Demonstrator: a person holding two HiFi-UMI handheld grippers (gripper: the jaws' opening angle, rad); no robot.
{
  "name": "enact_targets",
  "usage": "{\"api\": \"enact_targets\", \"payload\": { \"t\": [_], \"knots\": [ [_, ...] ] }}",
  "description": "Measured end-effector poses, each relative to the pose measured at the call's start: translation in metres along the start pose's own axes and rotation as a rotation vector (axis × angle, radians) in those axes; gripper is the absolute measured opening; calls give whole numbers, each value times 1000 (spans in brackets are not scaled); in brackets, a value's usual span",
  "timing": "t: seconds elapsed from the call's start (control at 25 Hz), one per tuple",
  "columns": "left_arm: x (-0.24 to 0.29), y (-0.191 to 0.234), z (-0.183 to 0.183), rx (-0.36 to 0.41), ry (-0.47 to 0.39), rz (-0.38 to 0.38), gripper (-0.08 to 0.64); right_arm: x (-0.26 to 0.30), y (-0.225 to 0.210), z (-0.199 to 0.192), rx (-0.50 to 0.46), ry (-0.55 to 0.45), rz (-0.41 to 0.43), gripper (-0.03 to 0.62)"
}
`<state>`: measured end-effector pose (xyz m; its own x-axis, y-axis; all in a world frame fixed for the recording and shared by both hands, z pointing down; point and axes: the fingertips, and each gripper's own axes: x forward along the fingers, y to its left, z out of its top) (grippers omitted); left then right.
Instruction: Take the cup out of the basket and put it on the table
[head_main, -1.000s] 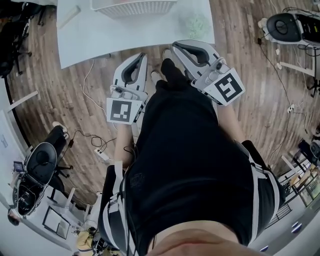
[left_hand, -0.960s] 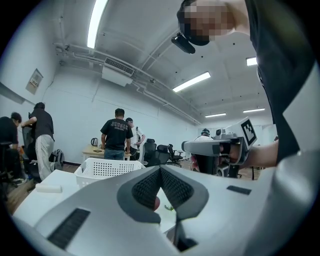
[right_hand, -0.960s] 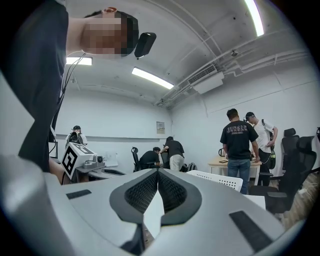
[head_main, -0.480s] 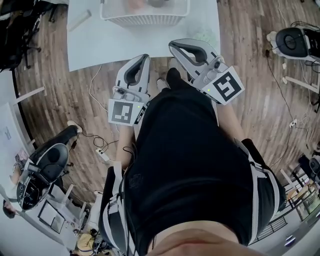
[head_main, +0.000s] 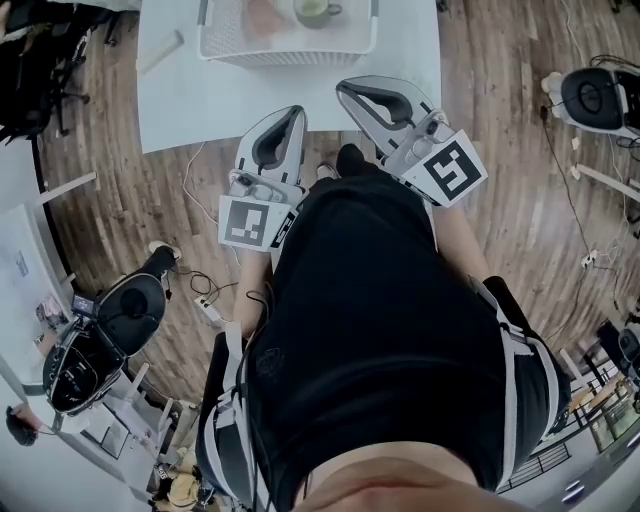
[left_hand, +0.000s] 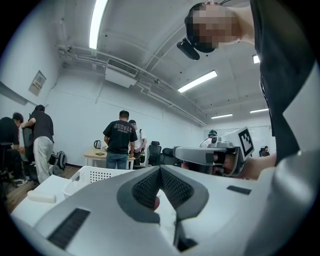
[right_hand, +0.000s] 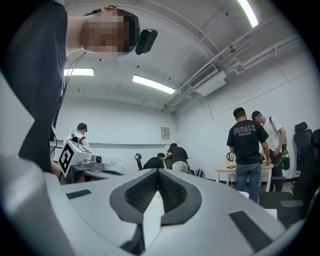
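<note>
A pale green cup stands inside the white mesh basket at the far side of the white table. A pinkish thing lies beside it in the basket. My left gripper is held at the table's near edge, jaws shut and empty; in its own view the basket shows just beyond the tips. My right gripper reaches over the near edge, short of the basket, and its tips meet with nothing between them.
A small white block lies on the table left of the basket. Cables and a black chair sit on the wooden floor at the left. Several people stand at desks across the room.
The table has drawn nearer and lower in the head view. The basket's inside and the cup have come into sight. Both grippers have gone forward to the table's near edge, still shut.
</note>
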<state>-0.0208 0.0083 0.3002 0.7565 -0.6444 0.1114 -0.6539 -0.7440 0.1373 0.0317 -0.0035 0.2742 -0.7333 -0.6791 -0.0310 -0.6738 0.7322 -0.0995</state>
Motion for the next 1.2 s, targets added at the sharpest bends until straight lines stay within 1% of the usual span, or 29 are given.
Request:
{"api": "enact_targets", "payload": {
  "t": [0.08, 0.24, 0.44, 0.64, 0.8, 1.08, 1.2],
  "knots": [
    [14, 2, 0, -3, 4, 7, 18, 0, -13, -1, 9, 2, 12, 20],
    [35, 11, 1, -37, 2, 45, 18, 4, -33, -6, 24, 26, 40, 20],
    [40, 16, 0, -49, 3, 79, 18, 15, -37, -15, 39, 47, 80, 20],
    [40, 35, -4, -48, 24, 87, 18, 35, -41, -23, 58, 57, 92, 20],
    [38, 56, -5, -53, 33, 73, 19, 55, -37, -28, 64, 72, 84, 20],
    [42, 82, -2, -22, 30, 12, 20, 80, -35, -35, 51, 84, 42, 20],
    [40, 90, -6, -34, 32, -8, 19, 82, -34, -40, 43, 94, 31, 20]
  ]
}}
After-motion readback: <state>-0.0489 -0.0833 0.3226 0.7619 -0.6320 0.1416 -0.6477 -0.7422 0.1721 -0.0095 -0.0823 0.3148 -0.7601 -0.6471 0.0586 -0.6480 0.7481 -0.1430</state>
